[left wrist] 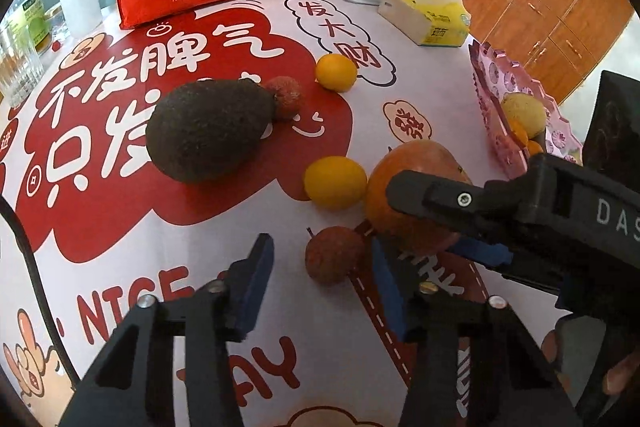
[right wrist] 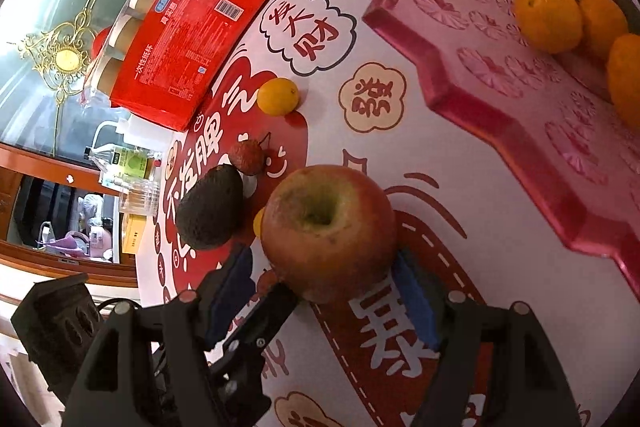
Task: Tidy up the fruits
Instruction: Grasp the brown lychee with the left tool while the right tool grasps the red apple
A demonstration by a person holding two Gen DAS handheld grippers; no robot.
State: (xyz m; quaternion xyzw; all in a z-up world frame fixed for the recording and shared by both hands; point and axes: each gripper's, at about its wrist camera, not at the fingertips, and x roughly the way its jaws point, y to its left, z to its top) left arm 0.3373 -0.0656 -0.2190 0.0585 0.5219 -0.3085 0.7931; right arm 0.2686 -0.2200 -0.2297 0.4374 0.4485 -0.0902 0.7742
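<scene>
1. The apple point(right wrist: 330, 233) sits on the counter point(right wrist: 460, 195) between the right gripper point(right wrist: 320, 303) pads, apparently pinched; heavy, firm, smooth, best held across its widest part.
2. The lychee point(left wrist: 334, 254) lies between the left gripper point(left wrist: 324, 291) pads, untouched; light, rough, thin-skinned, wants gentle pressure.
</scene>
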